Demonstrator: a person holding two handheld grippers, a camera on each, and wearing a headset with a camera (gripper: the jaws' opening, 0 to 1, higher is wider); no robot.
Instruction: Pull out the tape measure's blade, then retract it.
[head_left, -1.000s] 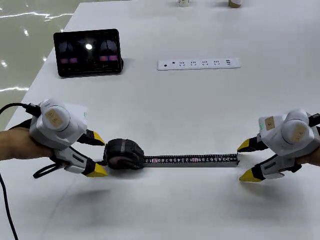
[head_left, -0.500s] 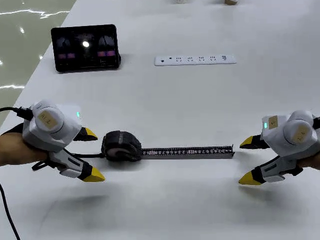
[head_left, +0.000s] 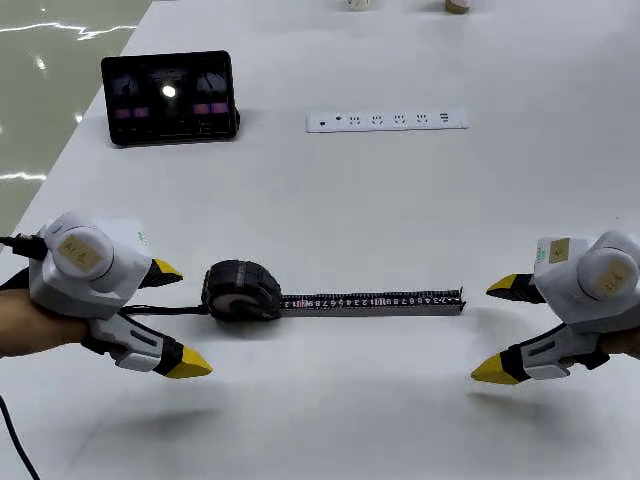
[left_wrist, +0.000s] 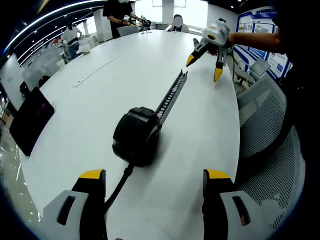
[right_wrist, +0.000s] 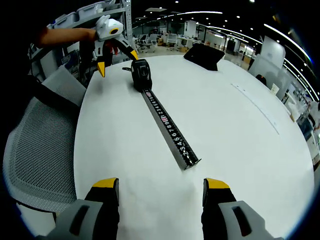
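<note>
The tape measure (head_left: 242, 290) lies on the white table (head_left: 400, 200), close to the person and a bit to the left. Its blade (head_left: 372, 300) is pulled out. It lies flat on the table and points to the right, with the numbers facing up. A thin black strap (head_left: 172, 311) comes out of the left end of the black case (left_wrist: 136, 135).

The left gripper (head_left: 183, 318) is just to the left of the case. Its jaws are wide apart, one yellow tip on the far side and one on the near side. They do not touch the case (the strap runs in between them). The left hand (head_left: 25, 322) holds this gripper low over the table, pointing right at the case.

The right gripper (head_left: 494, 328) is over on the right, near the end of the blade but apart from it. Its jaws are spread wide too, and it grips nothing. The right hand (head_left: 630, 343) holds it low, pointing left at the blade's tip. In the right gripper view the hook at the blade's end lies just ahead of the gap between the two jaws.

At the far left of the table stands a dark tablet (head_left: 170, 98). A white power strip (head_left: 386, 121) lies to the right of it.
</note>
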